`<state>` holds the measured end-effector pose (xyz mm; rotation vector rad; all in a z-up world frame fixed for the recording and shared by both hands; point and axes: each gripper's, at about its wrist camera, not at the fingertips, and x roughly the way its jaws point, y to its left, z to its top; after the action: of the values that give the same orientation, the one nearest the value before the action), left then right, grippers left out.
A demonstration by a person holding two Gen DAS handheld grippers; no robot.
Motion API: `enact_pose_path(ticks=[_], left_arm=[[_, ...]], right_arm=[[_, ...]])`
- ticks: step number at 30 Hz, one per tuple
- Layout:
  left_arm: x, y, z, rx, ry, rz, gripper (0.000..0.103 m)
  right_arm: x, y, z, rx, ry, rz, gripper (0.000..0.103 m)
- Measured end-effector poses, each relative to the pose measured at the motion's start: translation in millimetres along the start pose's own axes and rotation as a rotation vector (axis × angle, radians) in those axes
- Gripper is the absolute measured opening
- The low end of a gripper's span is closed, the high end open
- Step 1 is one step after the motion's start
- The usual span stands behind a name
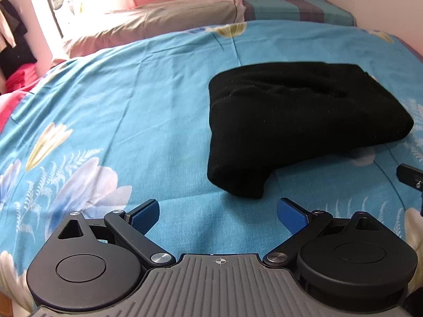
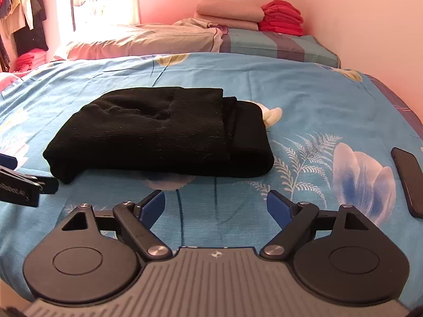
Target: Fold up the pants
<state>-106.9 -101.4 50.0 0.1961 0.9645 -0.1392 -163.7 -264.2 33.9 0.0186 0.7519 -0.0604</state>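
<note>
The black pants (image 1: 298, 116) lie folded into a thick stack on the blue flowered bedsheet (image 1: 132, 121). In the right wrist view the pants (image 2: 164, 134) show folded layers along their right side. My left gripper (image 1: 218, 215) is open and empty, just in front of the stack's near left corner. My right gripper (image 2: 215, 206) is open and empty, a short way in front of the stack's near edge. The left gripper's finger (image 2: 23, 182) shows at the left edge of the right wrist view; the right gripper's tip (image 1: 409, 175) shows at the right edge of the left wrist view.
A dark phone (image 2: 408, 178) lies on the sheet to the right. Pillows (image 2: 148, 39) and folded pink and red textiles (image 2: 281, 17) sit at the head of the bed. Clothes (image 2: 23, 15) hang at the far left by a bright window.
</note>
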Motion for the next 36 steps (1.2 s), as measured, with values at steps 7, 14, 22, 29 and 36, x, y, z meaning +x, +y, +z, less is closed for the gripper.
enact_pose_path(ticks=[7, 14, 22, 29, 36], left_arm=[[4, -5, -1, 0.019, 0.027, -0.011, 0.103], [10, -10, 2, 0.031, 0.046, -0.007, 0.103], [16, -9, 3, 0.029, 0.063, -0.005, 0.103], [17, -11, 5, 0.042, 0.062, 0.001, 0.103], [19, -12, 6, 0.043, 0.067, 0.005, 0.103]], right_arm=[[-1, 5, 3, -0.013, 0.003, 0.009, 0.091], [4, 9, 7, -0.029, 0.006, 0.034, 0.093], [11, 9, 11, -0.025, 0.018, 0.048, 0.094], [15, 7, 11, -0.021, 0.024, 0.053, 0.094], [16, 5, 12, -0.017, 0.024, 0.063, 0.094]])
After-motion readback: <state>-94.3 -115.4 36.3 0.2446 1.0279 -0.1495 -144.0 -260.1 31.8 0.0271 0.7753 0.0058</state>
